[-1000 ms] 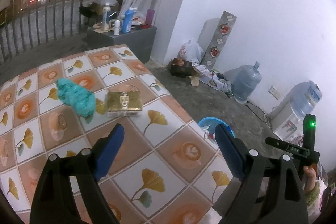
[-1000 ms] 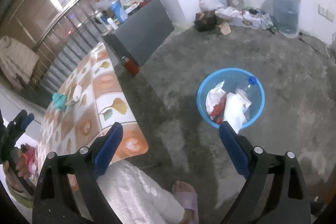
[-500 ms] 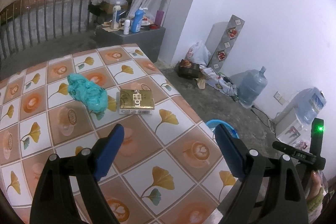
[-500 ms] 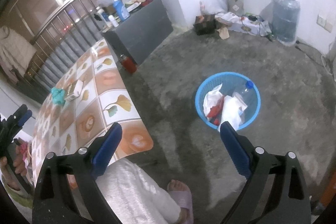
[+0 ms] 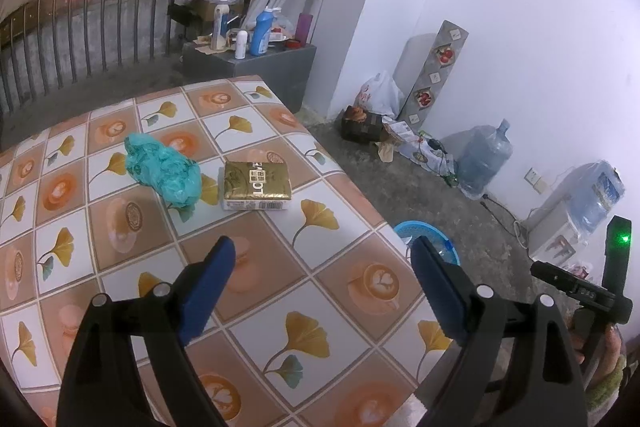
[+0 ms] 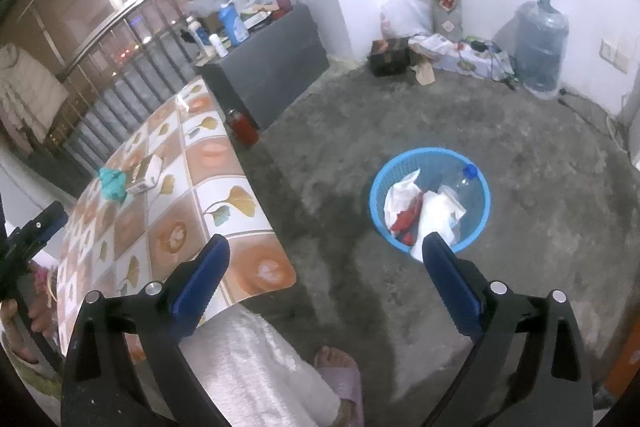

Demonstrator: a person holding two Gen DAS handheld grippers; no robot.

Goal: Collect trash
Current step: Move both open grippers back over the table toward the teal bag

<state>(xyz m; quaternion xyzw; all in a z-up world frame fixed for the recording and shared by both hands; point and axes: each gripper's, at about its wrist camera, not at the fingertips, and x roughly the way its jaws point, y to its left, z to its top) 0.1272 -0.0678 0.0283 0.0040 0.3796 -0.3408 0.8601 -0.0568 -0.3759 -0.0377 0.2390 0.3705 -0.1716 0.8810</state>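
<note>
A crumpled teal plastic bag (image 5: 164, 175) and a gold box (image 5: 256, 186) lie side by side on the tiled table (image 5: 120, 267), ahead of my left gripper (image 5: 323, 267), which is open and empty above the table. Both also show in the right wrist view, the bag (image 6: 113, 183) and the box (image 6: 146, 174) far to the left. My right gripper (image 6: 325, 273) is open and empty, held over the floor beside the table's corner. A blue basket (image 6: 430, 201) on the floor holds paper, red scraps and a bottle; its rim (image 5: 428, 233) peeks past the table edge.
A grey cabinet (image 6: 268, 63) with bottles stands beyond the table. A red container (image 6: 242, 126) sits on the floor by it. Water jugs (image 6: 540, 47), bags and boxes line the white wall. The person's leg and slippered foot (image 6: 340, 375) are below my right gripper.
My left gripper has drawn back and turned, so the bag and box sit more central. My right gripper has shifted slightly; the basket now appears closer to its right finger.
</note>
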